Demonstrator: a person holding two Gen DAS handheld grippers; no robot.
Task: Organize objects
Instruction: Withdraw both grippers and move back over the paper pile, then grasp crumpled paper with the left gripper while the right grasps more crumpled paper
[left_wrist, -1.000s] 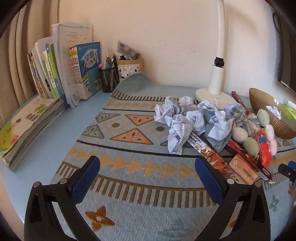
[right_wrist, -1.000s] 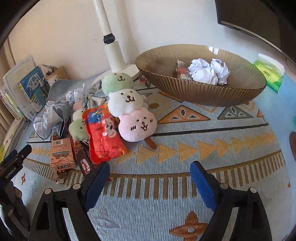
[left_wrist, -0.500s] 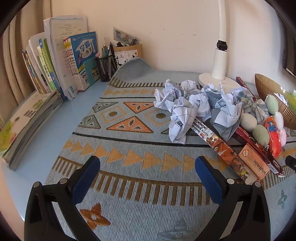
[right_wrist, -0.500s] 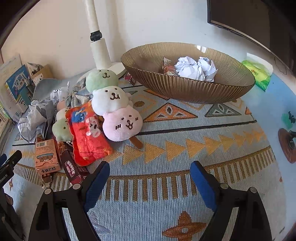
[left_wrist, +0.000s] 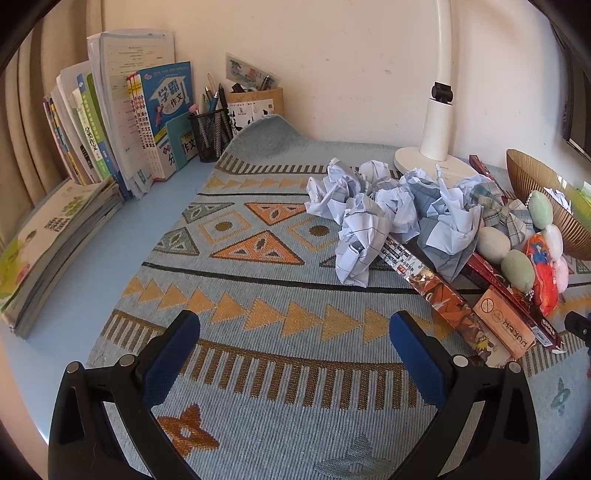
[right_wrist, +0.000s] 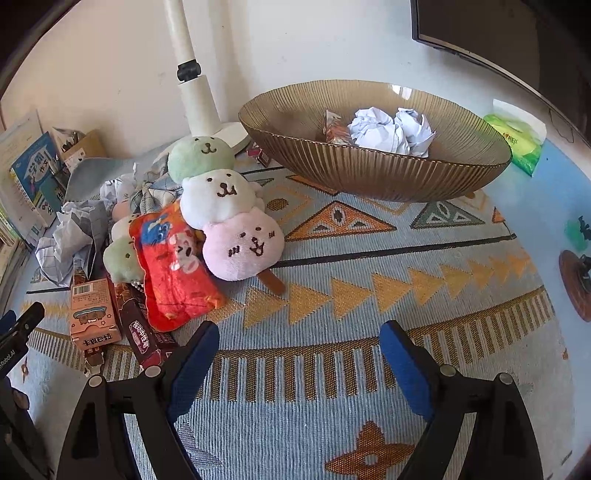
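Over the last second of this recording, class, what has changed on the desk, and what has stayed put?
Only the cameras shifted. The left tongs eased in toward the crumpled paper, and the right tongs drifted so the plush skewer and gold bowl sit slightly differently in view. Both tongs stayed open and empty. Nothing was picked up or let go; paper, plush, snack boxes and bowl contents lie as before.

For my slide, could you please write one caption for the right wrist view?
Open right gripper above patterned mat, facing plush dango toy beside ribbed bowl holding crumpled paper.
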